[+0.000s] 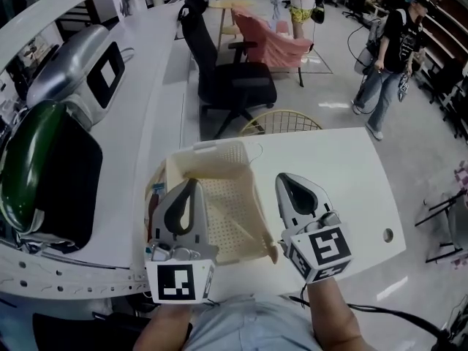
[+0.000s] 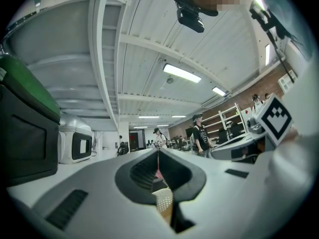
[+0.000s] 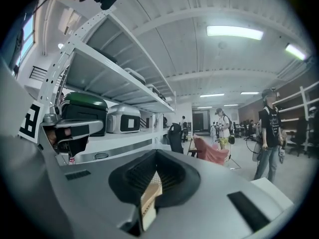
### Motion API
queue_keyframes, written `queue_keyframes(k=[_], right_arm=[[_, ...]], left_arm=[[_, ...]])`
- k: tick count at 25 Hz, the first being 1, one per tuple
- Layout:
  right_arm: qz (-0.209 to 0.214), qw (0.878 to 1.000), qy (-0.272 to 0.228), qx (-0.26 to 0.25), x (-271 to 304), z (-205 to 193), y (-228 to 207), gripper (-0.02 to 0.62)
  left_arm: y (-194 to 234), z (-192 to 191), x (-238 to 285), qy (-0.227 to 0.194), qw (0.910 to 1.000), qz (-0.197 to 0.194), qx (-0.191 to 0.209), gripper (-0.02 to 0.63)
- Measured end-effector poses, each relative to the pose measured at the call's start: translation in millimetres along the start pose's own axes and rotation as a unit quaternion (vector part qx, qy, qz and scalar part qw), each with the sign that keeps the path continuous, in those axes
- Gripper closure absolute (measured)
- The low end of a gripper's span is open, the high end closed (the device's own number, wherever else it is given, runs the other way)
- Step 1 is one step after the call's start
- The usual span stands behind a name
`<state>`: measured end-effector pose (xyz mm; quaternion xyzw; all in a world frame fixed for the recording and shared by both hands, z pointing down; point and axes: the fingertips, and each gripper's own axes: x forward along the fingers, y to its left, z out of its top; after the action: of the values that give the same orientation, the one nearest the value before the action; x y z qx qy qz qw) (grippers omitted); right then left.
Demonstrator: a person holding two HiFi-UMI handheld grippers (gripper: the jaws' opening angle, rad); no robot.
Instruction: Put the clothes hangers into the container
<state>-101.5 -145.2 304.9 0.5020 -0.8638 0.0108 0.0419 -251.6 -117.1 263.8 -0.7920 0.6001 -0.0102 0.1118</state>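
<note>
White bench (image 1: 344,189) in an open lab, black office chair (image 1: 227,79) behind it. Cream perforated basket (image 1: 219,196) is at the bench's near-left part, tilted, between both grippers. Can't tell if it clears the surface.

Left gripper (image 1: 194,185): fingers pinched on the basket's left wall, with a perforated strip showing between them in its own view. Right gripper (image 1: 285,180): fingers closed tight on the basket's near-right corner wall.

No hangers clearly visible in any view.

Judgement: the basket is light, thin plastic and will flex and twist, so hold it at the rim on opposite sides. Hangers should be light and stiff but their hooks snag, so take them by the neck.
</note>
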Motion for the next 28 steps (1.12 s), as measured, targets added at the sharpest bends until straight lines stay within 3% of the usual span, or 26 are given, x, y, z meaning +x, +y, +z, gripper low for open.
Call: queue_keyframes(k=[24,28], right_arm=[[0.002,1.0,-0.008,-0.006,1.2,0.9,-2.2,0.584],[0.005,1.0,-0.006,-0.007,4.0,-0.4,-0.6,0.584]], left_arm=[[-5.8,4.3,5.8,0.005,0.9998,0.0,-0.017,0.594],[-1.0,2.3,5.5,-0.001,1.0,0.002,-0.003,0.594]])
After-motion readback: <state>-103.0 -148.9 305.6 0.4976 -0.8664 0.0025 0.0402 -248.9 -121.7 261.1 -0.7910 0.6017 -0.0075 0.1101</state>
